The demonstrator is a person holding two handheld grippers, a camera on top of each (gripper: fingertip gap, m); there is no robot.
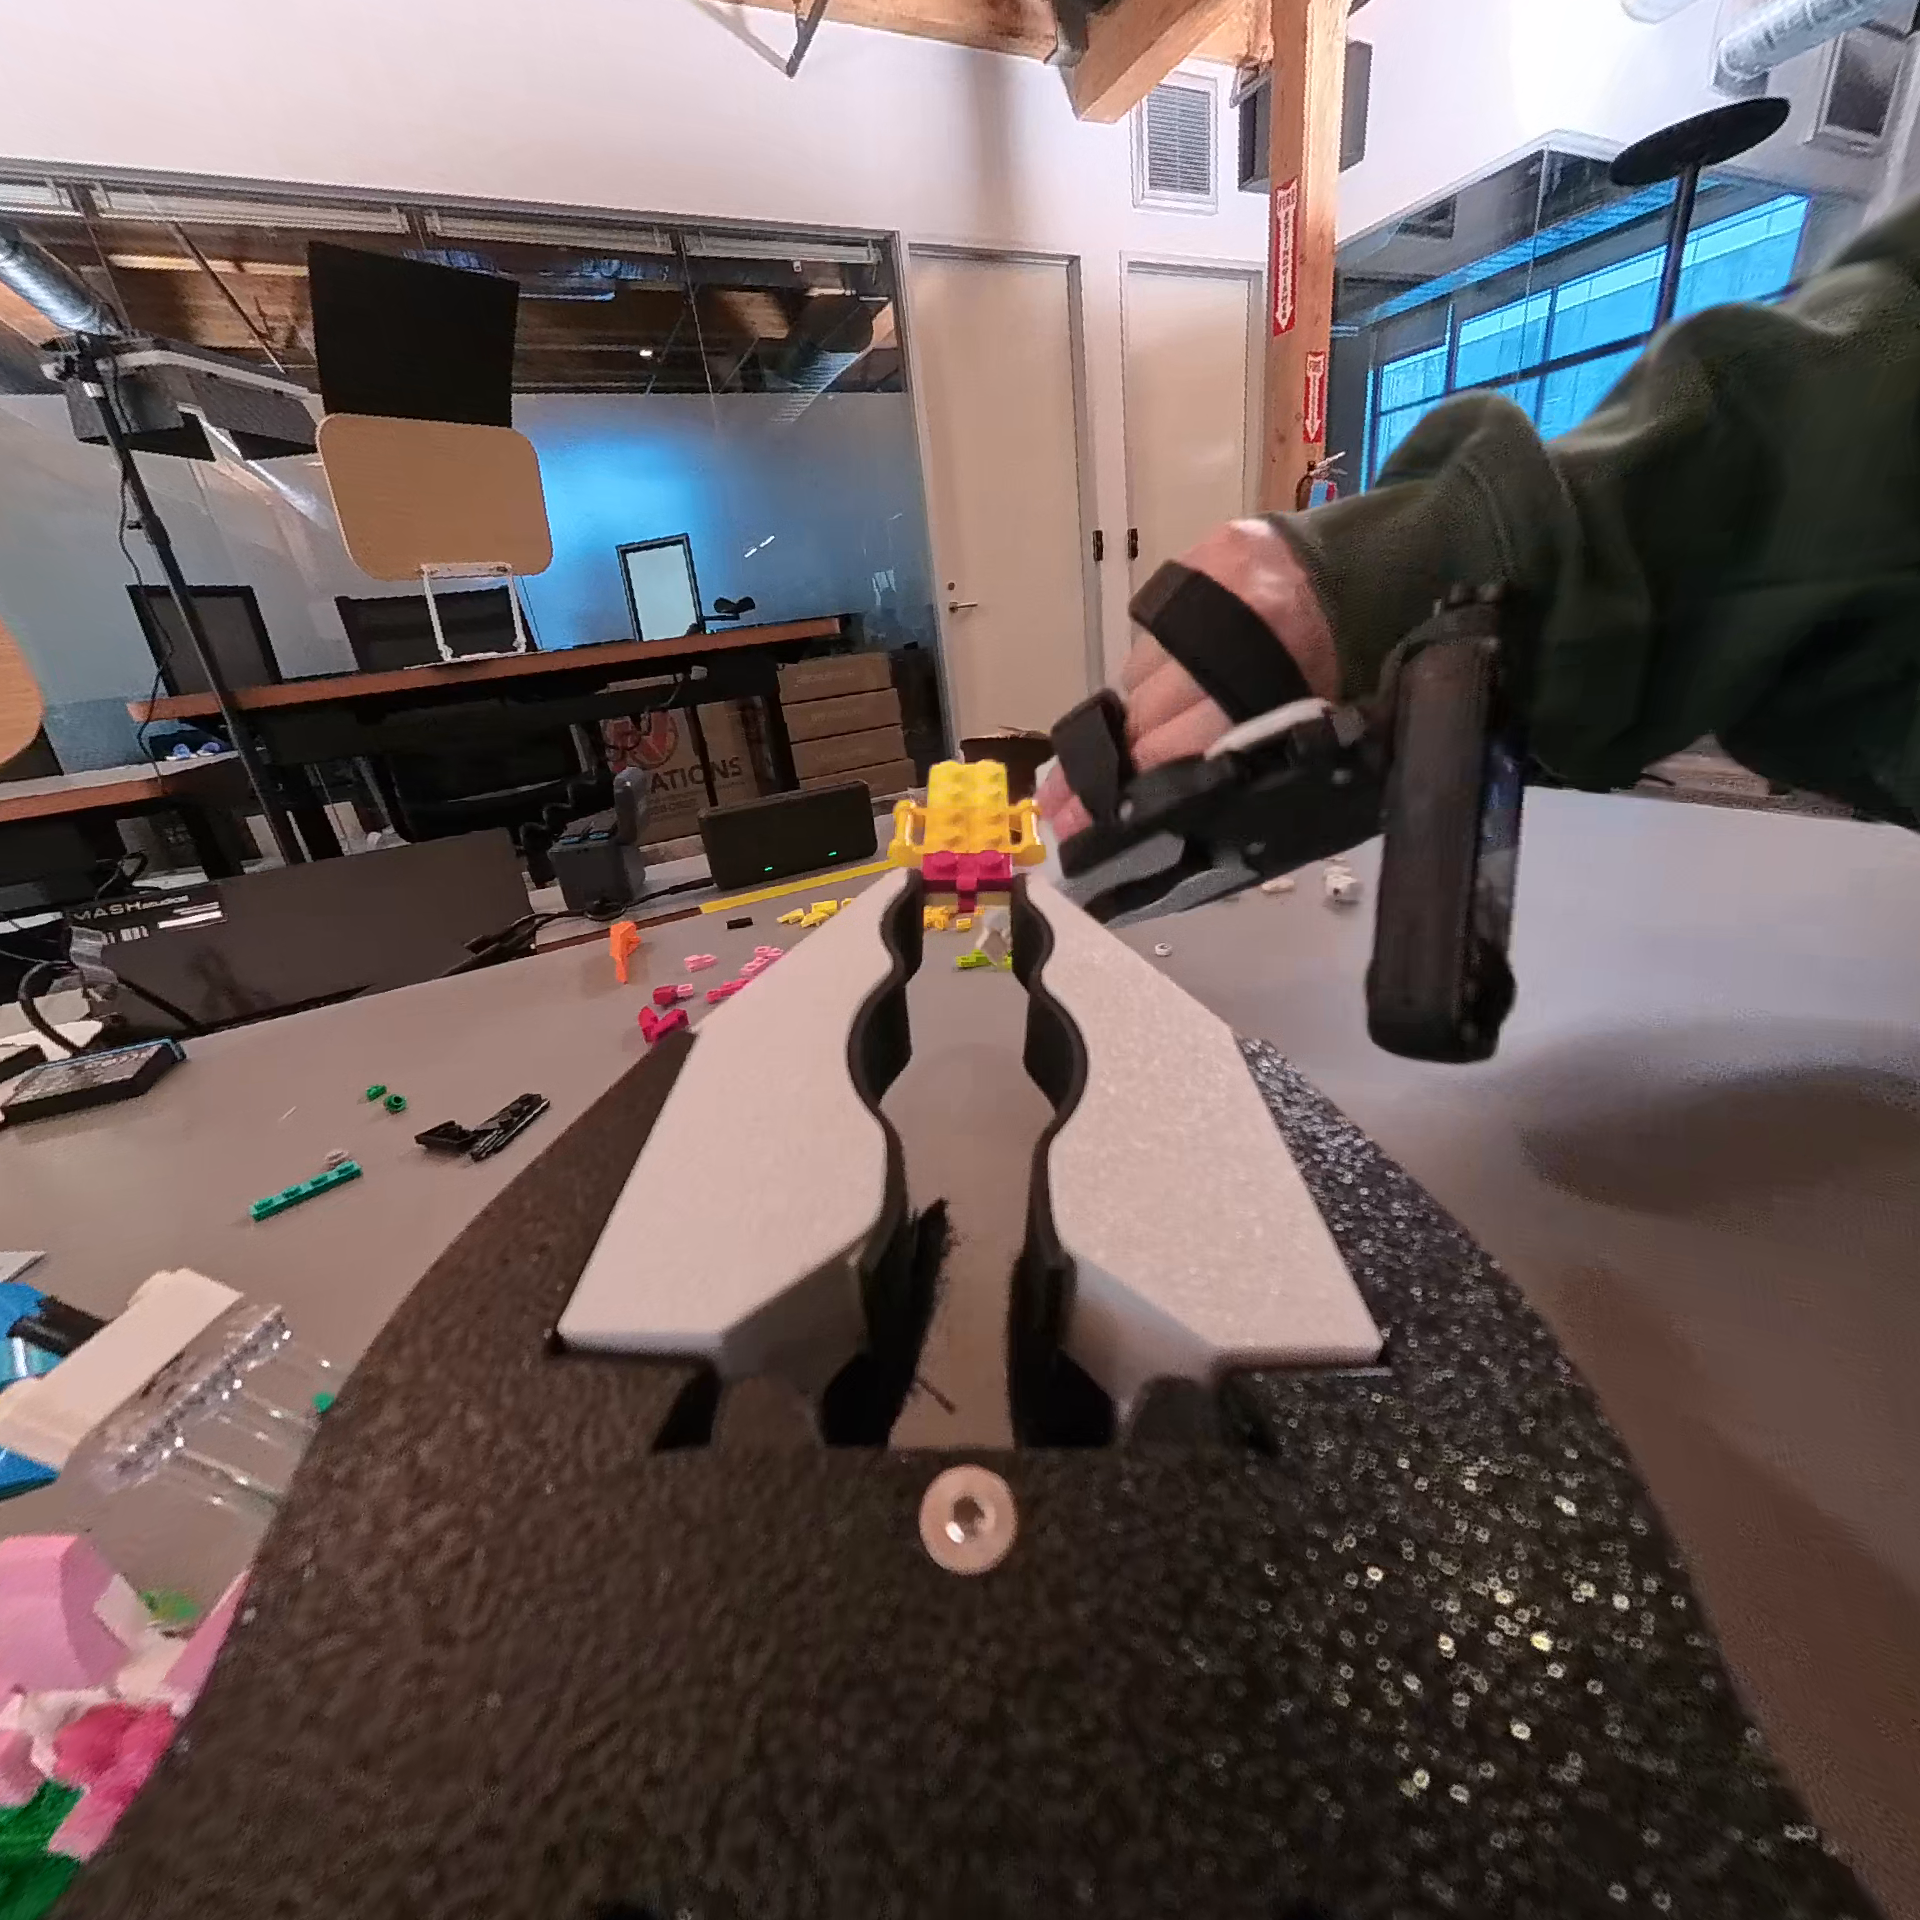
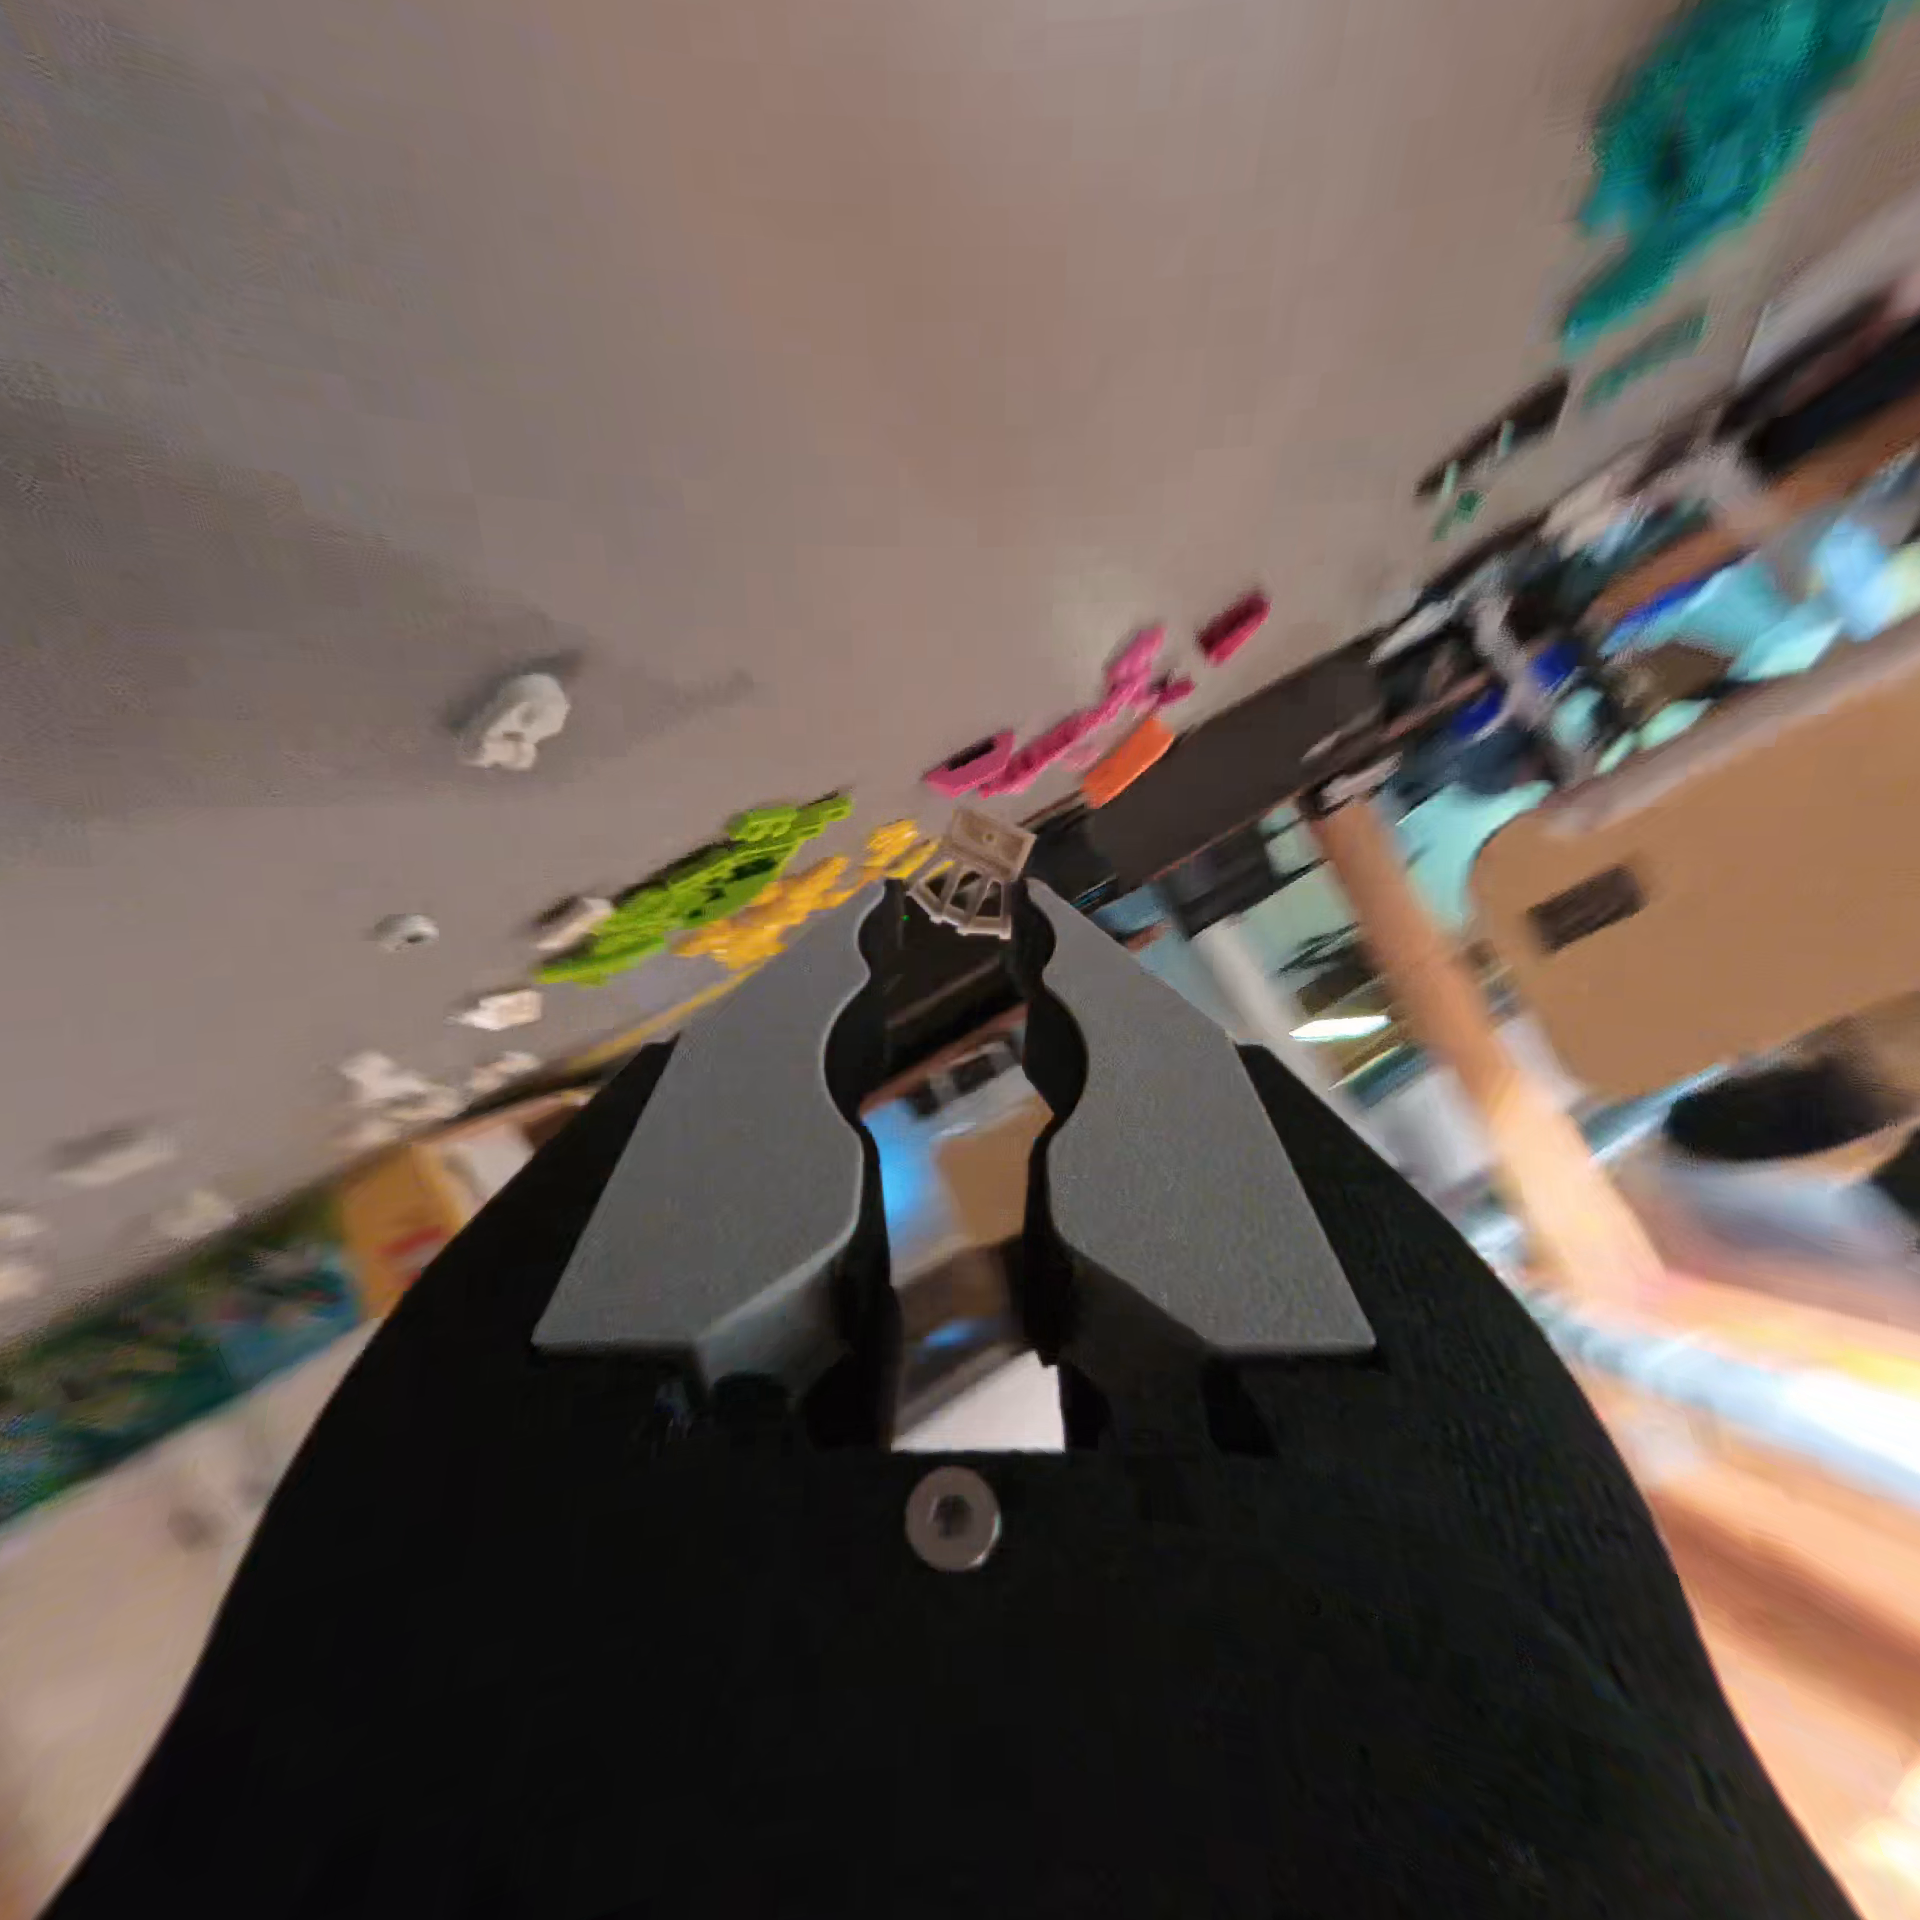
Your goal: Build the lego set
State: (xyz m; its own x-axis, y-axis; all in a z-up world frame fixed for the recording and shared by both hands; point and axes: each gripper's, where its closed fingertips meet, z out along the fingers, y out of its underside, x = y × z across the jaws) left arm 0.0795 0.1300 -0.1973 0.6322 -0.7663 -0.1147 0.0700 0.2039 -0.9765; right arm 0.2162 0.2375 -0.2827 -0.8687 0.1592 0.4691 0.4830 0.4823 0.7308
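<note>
My left gripper is shut on a small lego build, yellow on top and magenta below, held upright above the grey table. The right gripper shows in the left wrist view just right of the build, held in a person's hand, tips close to it. In the right wrist view, tilted and blurred, my right gripper is shut on a small white lego piece at its fingertips. Loose green bricks, yellow bricks and pink bricks lie on the table beyond.
Loose pink bricks, a green plate, black pieces and an orange piece lie left on the table. Clear plastic bags sit near left. White bits lie right. Black boxes stand at the far edge.
</note>
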